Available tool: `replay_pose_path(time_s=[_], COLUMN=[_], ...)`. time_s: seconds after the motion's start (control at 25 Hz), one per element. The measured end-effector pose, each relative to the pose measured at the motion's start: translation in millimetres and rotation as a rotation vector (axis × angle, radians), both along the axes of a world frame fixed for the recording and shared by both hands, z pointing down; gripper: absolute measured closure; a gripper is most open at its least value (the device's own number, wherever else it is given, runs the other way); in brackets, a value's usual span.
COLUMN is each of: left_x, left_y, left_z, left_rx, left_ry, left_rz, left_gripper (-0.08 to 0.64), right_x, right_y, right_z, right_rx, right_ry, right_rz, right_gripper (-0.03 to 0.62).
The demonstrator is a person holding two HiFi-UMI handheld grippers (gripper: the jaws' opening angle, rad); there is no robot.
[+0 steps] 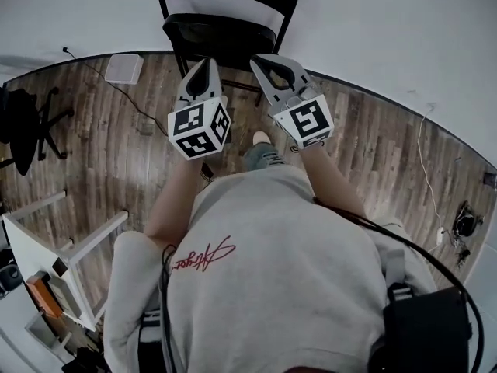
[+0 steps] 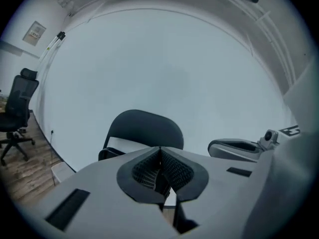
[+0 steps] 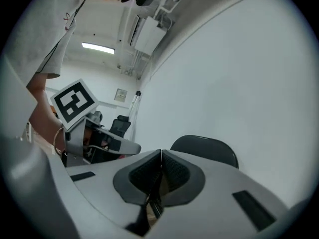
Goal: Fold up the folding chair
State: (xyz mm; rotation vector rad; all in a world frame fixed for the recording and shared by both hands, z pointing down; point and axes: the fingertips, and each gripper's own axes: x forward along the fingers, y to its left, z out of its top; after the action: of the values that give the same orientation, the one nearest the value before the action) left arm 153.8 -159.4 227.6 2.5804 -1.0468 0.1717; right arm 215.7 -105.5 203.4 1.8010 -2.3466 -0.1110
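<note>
The black metal folding chair point(image 1: 225, 22) stands at the far edge of the floor, its back to the plain white wall point(image 1: 388, 29). The seat is down, so it is not yet folded. It has a rounded, smooth backrest and thin tube legs.

Open brown wood-plank floor point(image 1: 373, 138) lies to either side of it and in front. A person in a grey sweatshirt point(image 1: 272, 270) faces it from the near side.

Both tools are held up just in front of the chair, apart from it. The left gripper point(image 1: 206, 62) has its fingers pressed together on nothing, the ribbed dark pads meeting. The right gripper point(image 1: 260, 59) is the same, fingers closed and empty. Each has a grey moulded shell.

A small white box point(image 1: 124, 68) sits on the floor by the wall, left of the chair. A black wheeled office chair point(image 1: 27, 127) stands further left and a white-framed rack point(image 1: 62, 247) near left. A thin white cable point(image 1: 425, 162) trails across the floor on the right.
</note>
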Motion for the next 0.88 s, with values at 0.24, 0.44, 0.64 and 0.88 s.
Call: replay_pose_path(time_s=[0.24, 0.44, 0.64, 0.88], left_x=[-50.1, -86.6, -113.1, -117.1], left_y=[54.0, 97.8, 125.0, 137.6], left_z=[-32.8, -43.6, -52.6, -65.7], left_rx=[0.12, 0.142, 0.172, 0.212], left_ry=[0.096, 0.113, 0.132, 0.135], left_rz=[0.182, 0.239, 0.286, 0.295], left_gripper=[0.543, 0.543, 0.543, 0.543], right_x=[-37.6, -69.7, -98.2, -103.8], right_y=[51.0, 87.6, 107.8, 117.3], right_z=[-30.3, -30.9, -34.7, -38.4], right_rx=[0.047, 0.042, 0.037, 0.031], right_ry=[0.021, 0.022, 0.028, 0.026], right_rz=[0.099, 0.147, 0.151, 0.156], right_gripper=[0.577, 0.577, 0.577, 0.577])
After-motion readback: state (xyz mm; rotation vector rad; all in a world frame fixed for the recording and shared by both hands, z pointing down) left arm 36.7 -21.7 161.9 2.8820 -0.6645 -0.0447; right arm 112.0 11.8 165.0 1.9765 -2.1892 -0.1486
